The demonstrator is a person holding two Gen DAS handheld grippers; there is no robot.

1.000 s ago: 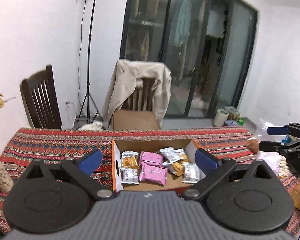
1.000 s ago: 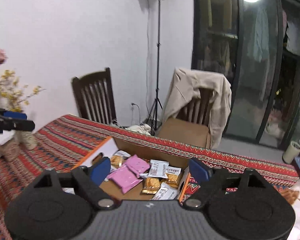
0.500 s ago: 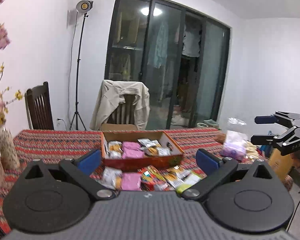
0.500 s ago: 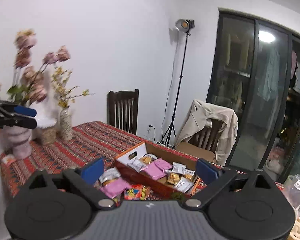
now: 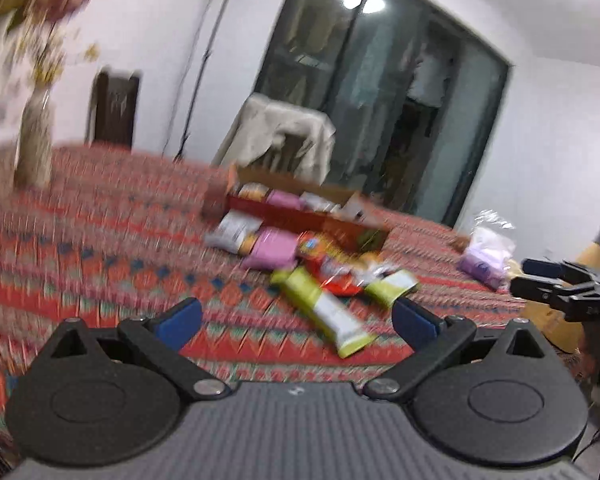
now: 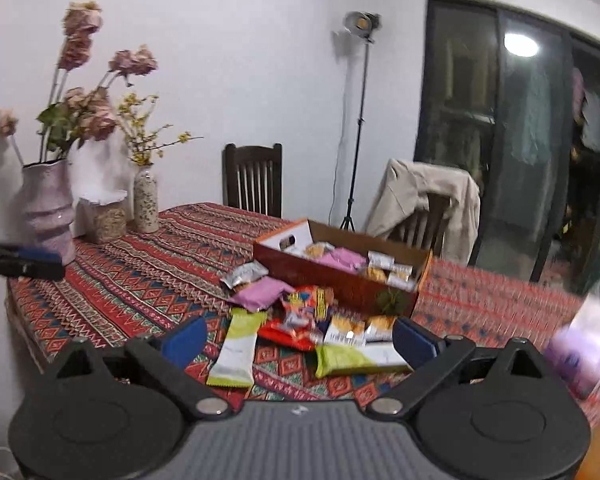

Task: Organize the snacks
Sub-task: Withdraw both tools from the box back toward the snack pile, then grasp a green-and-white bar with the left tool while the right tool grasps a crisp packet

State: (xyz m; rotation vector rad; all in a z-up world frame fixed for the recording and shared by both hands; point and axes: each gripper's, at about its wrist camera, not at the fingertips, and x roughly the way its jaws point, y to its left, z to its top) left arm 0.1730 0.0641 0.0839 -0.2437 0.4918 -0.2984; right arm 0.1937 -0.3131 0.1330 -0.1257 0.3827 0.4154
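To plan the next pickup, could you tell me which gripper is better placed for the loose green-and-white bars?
Probably right: the right gripper is open and frames both green-and-white bars, in front of the box.

**Both grippers wide apart and empty**

The left gripper (image 5: 296, 318) points forward and somewhat downward, its blue-padded jaws spread wide with nothing between them. The right gripper (image 6: 298, 338) is pitched much the same, jaws also far apart and gripping nothing. Each shows at the edge of the other's view: right gripper (image 5: 540, 280), left gripper (image 6: 40, 262).
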